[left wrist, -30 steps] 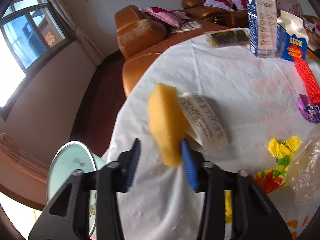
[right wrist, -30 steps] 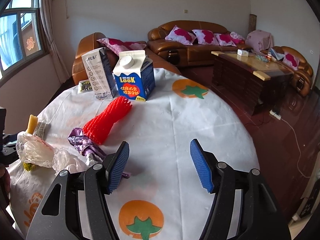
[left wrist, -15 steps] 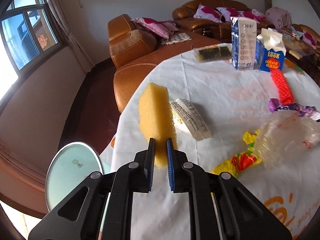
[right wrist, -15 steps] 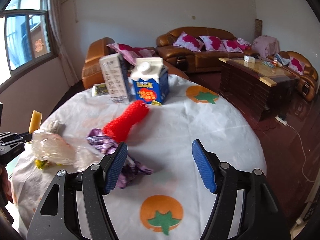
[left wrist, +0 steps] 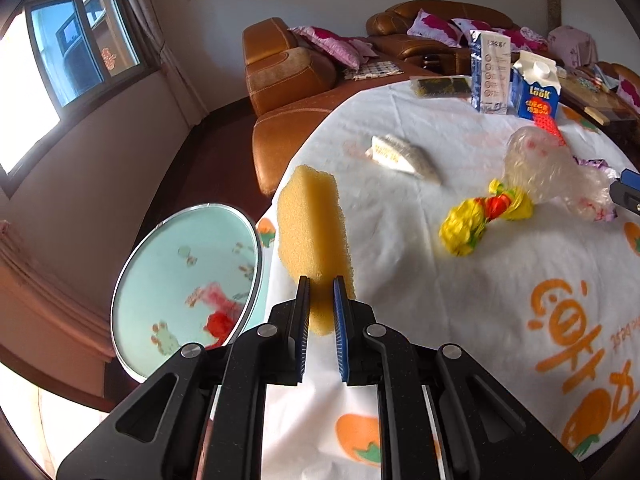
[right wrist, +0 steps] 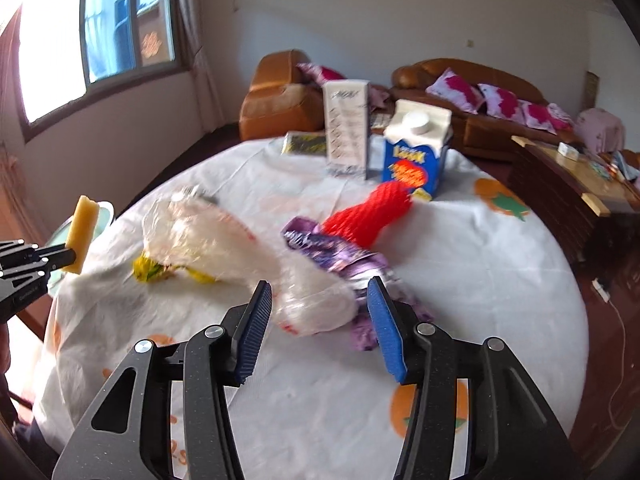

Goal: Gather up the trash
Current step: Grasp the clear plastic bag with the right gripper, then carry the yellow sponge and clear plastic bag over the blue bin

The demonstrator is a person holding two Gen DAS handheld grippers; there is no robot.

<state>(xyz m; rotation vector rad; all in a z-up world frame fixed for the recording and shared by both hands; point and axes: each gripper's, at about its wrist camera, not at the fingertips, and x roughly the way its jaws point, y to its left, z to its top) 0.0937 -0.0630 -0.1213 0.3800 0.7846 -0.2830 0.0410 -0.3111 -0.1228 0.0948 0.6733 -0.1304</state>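
Up close in the left wrist view, the left gripper [left wrist: 321, 312] is clenched on the lower end of a yellow rectangular foam sponge [left wrist: 314, 227], which stands lifted above the near left edge of the round table under a white cloth with orange tomato prints [left wrist: 460, 320]. Beside that edge, lower down, sits a pale green round bin with a metal rim [left wrist: 188, 280], with something red inside. Further in on the cloth lie a crumpled yellow and red wrapper [left wrist: 482, 216], a clear crumpled plastic bag [left wrist: 548, 168] and a white folded printed paper packet [left wrist: 404, 156]. At the far edge stand a tall blue and white carton [left wrist: 490, 72] and a blue milk carton with a white cap [left wrist: 536, 92].

Seen from the right wrist, the right gripper [right wrist: 320, 324] has its jaws closing, with the near end of the clear plastic bag [right wrist: 240, 248] between them; the pads do not yet press it. A purple crinkled foil wrapper [right wrist: 340, 252] lies just beside the bag, touching a red foam net sleeve [right wrist: 368, 216]. At the left edge of the table the sponge [right wrist: 82, 232] sticks up from the left gripper [right wrist: 68, 256].
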